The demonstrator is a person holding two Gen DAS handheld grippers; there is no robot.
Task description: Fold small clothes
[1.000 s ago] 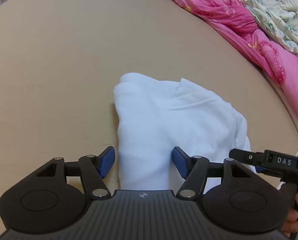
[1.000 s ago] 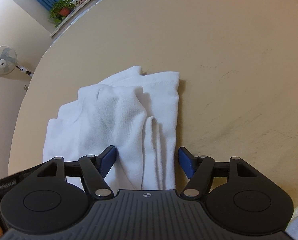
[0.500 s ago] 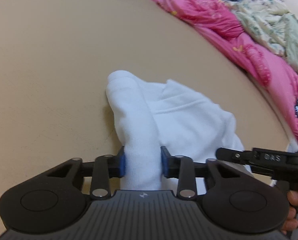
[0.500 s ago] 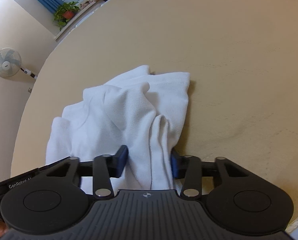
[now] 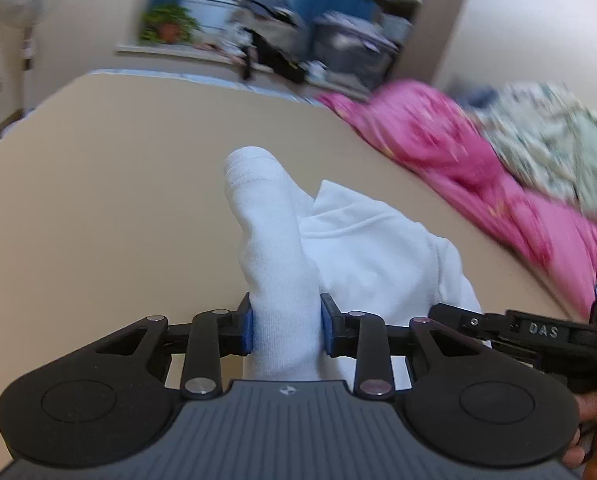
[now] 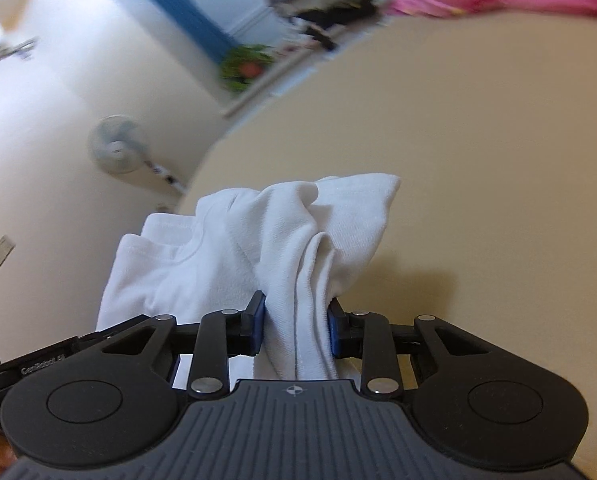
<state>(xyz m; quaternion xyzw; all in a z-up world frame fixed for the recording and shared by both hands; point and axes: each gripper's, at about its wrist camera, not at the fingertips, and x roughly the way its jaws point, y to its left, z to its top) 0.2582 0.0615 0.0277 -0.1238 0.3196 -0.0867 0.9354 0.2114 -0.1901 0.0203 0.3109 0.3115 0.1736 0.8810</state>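
1. On my left side, my left gripper is clamped on a bunched fold of the white garment; its jaws are easing apart slightly, yet the blue pads press the cloth from both sides.
2. Ahead of that gripper the pinched fold runs straight away from me as a long roll, lifted off the tan table; the rest of the garment spreads to its right, toward my other hand.
3. On my right side, my right gripper grips the opposite near edge of the same garment, its jaws closing on the cloth between them.
4. Both hands look equally near. I judge the fold turns on carrying this held near edge forward over the far part.
5. Count: one white garment, two grippers, one pink quilt, one floral quilt, one fan, one potted plant.
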